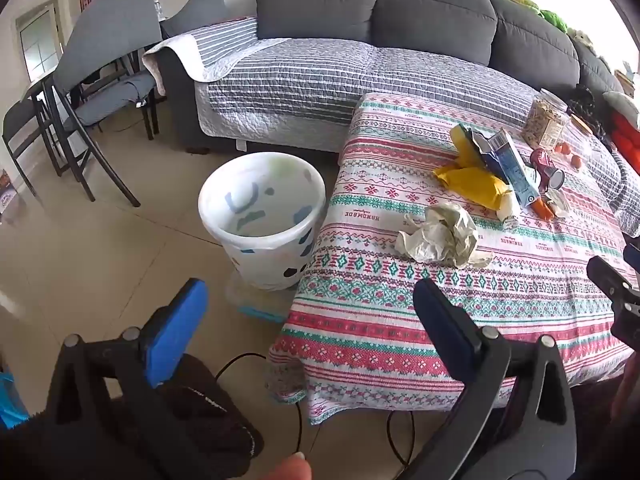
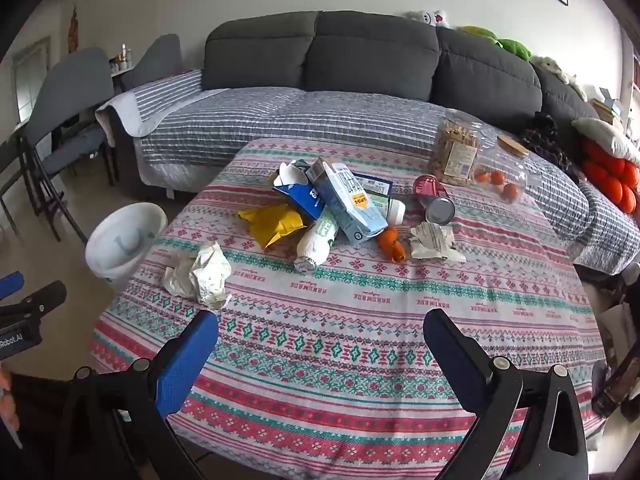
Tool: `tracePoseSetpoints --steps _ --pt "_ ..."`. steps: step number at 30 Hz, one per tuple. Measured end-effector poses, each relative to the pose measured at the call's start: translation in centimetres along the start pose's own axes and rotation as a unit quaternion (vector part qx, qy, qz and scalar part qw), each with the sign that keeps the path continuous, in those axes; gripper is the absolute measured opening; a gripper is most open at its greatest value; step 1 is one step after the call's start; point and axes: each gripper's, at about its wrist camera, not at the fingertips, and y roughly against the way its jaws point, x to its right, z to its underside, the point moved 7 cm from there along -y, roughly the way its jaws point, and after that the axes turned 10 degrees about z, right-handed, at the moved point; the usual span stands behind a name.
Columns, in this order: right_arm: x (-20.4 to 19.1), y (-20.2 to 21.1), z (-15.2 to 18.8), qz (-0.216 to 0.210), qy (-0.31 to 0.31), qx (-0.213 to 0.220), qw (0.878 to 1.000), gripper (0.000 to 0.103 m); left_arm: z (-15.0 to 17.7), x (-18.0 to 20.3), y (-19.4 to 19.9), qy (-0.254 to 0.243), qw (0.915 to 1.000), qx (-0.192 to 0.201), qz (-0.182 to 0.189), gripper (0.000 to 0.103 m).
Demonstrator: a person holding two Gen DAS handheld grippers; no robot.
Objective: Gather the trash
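Trash lies in a heap on the patterned tablecloth [image 2: 360,344]: crumpled paper [image 2: 202,274] [image 1: 442,236], a yellow bag [image 2: 274,222] [image 1: 470,178], a milk carton [image 2: 348,204] [image 1: 508,164], a white bottle [image 2: 316,242], an orange wrapper [image 2: 392,244], a red can [image 2: 434,200] [image 1: 546,166] and a crumpled receipt [image 2: 434,242]. A white bin [image 1: 262,216] [image 2: 124,238] stands on the floor at the table's left edge. My left gripper [image 1: 308,296] is open over the table's near left corner. My right gripper [image 2: 320,328] is open above the tablecloth, short of the heap. Neither holds anything.
A grey sofa [image 2: 360,52] with a striped cover runs behind the table. Two clear jars [image 2: 456,152], one with snacks and one with small oranges [image 2: 498,178], stand at the table's far right. Folding chairs [image 1: 100,80] stand left. Cables [image 1: 300,400] trail on the floor.
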Motion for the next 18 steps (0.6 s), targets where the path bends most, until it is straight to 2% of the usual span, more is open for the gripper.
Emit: tracePoseSetpoints --steps 18 --pt "-0.49 -0.05 0.2 -0.004 -0.002 -0.002 1.0 0.103 0.04 -0.06 0.16 0.004 1.0 -0.001 0.004 0.102"
